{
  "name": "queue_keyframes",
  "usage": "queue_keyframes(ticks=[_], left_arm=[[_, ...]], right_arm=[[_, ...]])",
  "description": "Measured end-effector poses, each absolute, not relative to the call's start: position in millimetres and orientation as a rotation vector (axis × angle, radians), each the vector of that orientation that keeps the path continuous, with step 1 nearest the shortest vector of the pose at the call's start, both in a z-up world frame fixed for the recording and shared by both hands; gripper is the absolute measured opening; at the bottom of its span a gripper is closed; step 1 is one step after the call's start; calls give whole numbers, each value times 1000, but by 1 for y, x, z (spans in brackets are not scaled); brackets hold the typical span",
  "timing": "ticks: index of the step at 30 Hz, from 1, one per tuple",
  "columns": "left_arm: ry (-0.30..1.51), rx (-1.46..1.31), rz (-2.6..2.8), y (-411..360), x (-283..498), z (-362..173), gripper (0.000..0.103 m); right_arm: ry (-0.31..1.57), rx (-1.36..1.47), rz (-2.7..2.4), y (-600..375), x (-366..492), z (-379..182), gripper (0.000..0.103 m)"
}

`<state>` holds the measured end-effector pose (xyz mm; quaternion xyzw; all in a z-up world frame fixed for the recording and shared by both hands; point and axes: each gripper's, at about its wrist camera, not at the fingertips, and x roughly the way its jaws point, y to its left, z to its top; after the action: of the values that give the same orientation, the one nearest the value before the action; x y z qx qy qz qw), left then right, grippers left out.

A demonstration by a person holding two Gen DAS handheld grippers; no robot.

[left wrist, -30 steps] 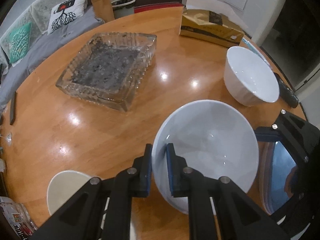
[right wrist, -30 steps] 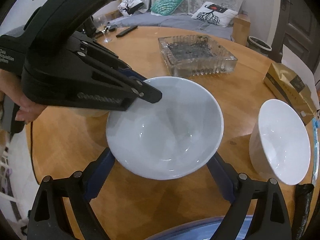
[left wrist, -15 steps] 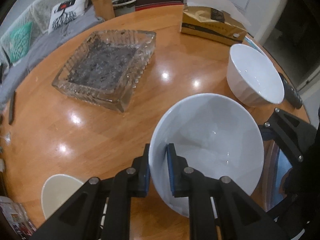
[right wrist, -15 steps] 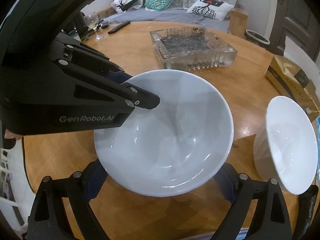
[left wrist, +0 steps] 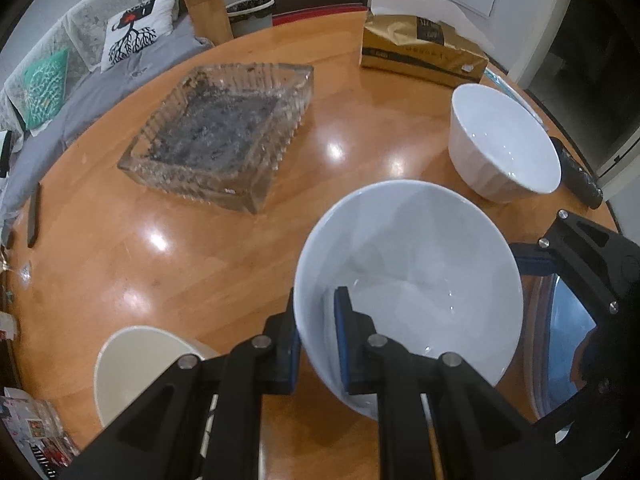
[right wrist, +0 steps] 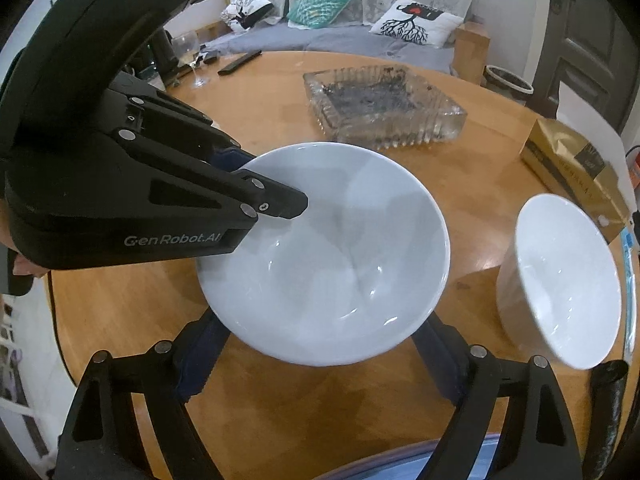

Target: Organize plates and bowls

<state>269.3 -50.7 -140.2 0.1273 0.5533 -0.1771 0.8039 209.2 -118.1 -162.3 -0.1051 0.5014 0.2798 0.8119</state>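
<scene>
Each camera sits behind its own claw, looking steeply down and close onto the round bench (left wrist: 208, 264). The left view faces the door; the right faces the sofa (right wrist: 360, 36). Both share the wide white bowl (left wrist: 416, 280), the glass dish (right wrist: 384, 108) and the ribbed bowl (right wrist: 560, 280)

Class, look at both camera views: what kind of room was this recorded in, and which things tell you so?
Most likely a home living and dining room: a grey sofa with patterned cushions stands behind a round wooden table, which bears white ceramic bowls, a square glass dish and a gold tissue box.
</scene>
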Motion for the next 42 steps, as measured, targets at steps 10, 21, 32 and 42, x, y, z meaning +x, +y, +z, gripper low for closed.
queue_keyframes(ticks=[10, 21, 32, 42], left_arm=[[1206, 306, -380, -54, 267, -153, 12], [1172, 302, -388, -55, 264, -150, 13], [1101, 281, -366, -33, 259, -101, 14], [1066, 259, -304, 15, 245, -75, 14]], right_arm=[[1052, -323, 586, -109, 208, -170, 89], [1036, -278, 579, -108, 216, -173, 94], [931, -269, 581, -95, 209, -125, 93], [886, -320, 626, -50, 204, -97, 93]])
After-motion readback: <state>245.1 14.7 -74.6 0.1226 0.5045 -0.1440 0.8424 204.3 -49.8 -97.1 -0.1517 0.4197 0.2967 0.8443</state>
